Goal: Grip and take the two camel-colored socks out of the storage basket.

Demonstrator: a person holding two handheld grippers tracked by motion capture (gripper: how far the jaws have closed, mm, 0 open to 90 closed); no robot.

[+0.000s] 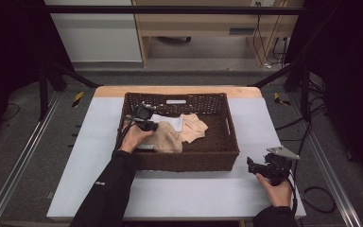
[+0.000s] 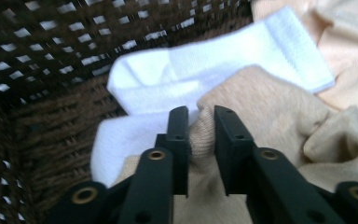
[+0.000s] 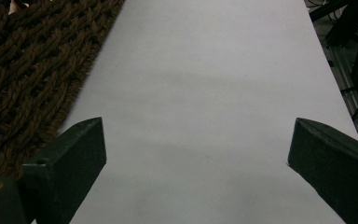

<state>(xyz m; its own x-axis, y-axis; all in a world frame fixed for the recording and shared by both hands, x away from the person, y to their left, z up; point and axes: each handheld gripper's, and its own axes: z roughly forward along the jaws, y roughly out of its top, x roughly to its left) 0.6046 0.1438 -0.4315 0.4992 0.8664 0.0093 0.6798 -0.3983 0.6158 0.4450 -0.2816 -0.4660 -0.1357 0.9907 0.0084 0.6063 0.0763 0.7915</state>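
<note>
Inside the basket (image 1: 231, 137), the left gripper (image 2: 200, 122) pinches a fold of the beige cloth (image 2: 261, 121), beside a white cloth (image 2: 191, 70); the right gripper (image 3: 196, 144) rests wide open on the table (image 3: 205, 70), right of the basket

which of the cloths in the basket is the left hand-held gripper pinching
The tan cloth: a fold of it sits squeezed between the left hand-held gripper. The white cloth lies beyond it, untouched.
</note>
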